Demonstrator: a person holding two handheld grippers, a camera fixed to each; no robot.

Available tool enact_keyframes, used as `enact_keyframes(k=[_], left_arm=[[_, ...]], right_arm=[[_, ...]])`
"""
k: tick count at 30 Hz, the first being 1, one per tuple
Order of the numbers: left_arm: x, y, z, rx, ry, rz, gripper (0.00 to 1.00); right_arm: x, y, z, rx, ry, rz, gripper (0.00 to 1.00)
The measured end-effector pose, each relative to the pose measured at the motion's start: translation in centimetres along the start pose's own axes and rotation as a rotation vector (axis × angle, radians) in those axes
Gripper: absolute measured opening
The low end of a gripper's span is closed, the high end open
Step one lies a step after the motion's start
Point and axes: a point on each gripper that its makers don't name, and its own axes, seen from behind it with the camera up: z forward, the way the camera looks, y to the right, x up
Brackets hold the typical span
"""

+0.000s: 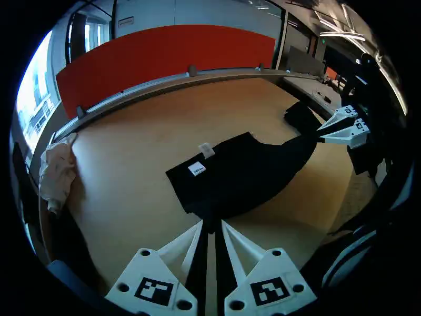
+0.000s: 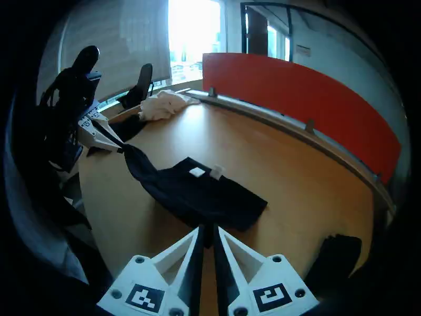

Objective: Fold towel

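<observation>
Two corners of the limp, lightweight black cloth towel (image 1: 242,168) are pinched tight: one by left claw (image 1: 212,225); one by right claw (image 2: 208,229).

Black fabric towel (image 1: 242,174) lies mid-table on the pale wooden table (image 1: 137,158); crumpled cream cloth (image 1: 55,174) at its corner, near the red partition panel (image 1: 158,52) behind

Left gripper view: low, close over table (image 1: 131,174), facing red partition (image 1: 158,58) at 12 o'clock. Right gripper view: low, close, from opposite end of towel (image 2: 200,197), window (image 2: 192,31) at 12 o'clock. Shared: table, red partition, towel at centre.
</observation>
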Motion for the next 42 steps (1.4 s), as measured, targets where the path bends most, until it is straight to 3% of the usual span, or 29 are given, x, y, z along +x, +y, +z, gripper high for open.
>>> enact_keyframes(k=[15, 32, 42], left_arm=[[0.5, -1.0, 1.5, 0.006, -0.003, -0.004, 0.09], [2.3, -3.7, 5.7, 0.052, -0.008, -0.011, 0.09], [2.3, -4.7, 8.4, 0.061, -0.034, -0.016, 0.09]], right_arm=[[-0.8, 0.4, 1.6, 0.01, -0.037, -0.005, 0.11], [-1.0, 4.9, 6.3, -0.031, -0.093, -0.003, 0.11], [-1.9, 6.5, 8.4, -0.044, -0.122, 0.034, 0.11]])
